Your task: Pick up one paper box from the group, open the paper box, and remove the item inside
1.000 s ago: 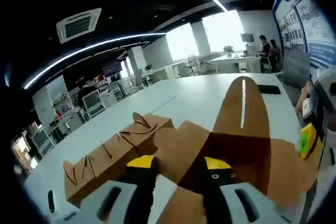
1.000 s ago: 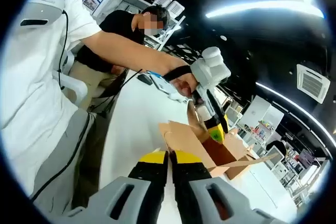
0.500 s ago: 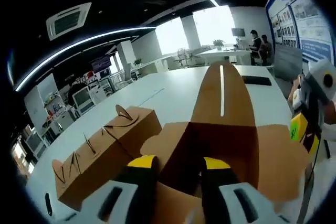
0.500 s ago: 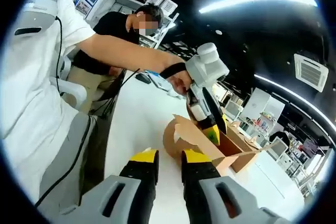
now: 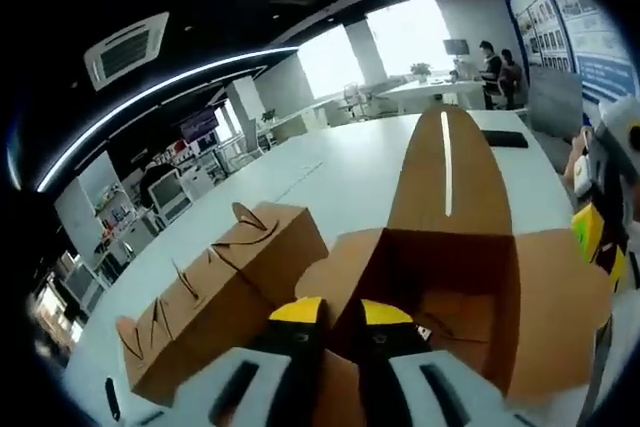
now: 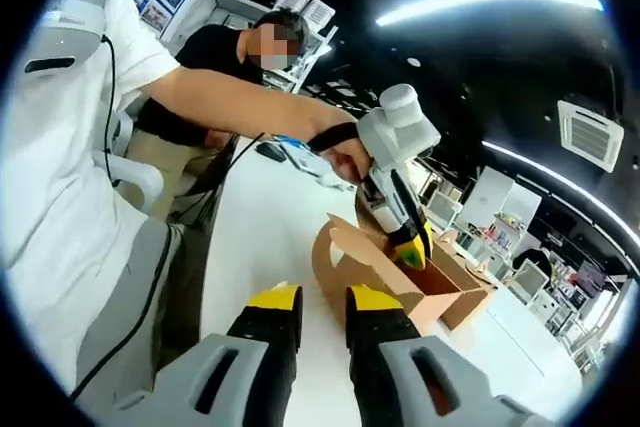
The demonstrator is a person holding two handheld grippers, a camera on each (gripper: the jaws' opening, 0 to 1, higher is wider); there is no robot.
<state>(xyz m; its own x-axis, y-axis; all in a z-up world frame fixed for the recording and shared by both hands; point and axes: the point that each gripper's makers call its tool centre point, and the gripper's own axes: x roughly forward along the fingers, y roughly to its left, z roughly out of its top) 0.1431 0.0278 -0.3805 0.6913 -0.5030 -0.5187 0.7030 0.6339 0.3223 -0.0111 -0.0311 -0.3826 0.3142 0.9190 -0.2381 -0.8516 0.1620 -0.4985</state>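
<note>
Narrowed since a second ago: left gripper jaws nearly together, pinching the near wall of the open paper box on the white table. Right gripper, slightly parted and empty, sits just short of the box, open mouth straight ahead.

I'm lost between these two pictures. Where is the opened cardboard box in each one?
Left gripper view: the opened box sits lower right, straight beyond the jaws.
Right gripper view: it sits right of centre, past the jaws.
Shared landmark: the white table under it.
</note>
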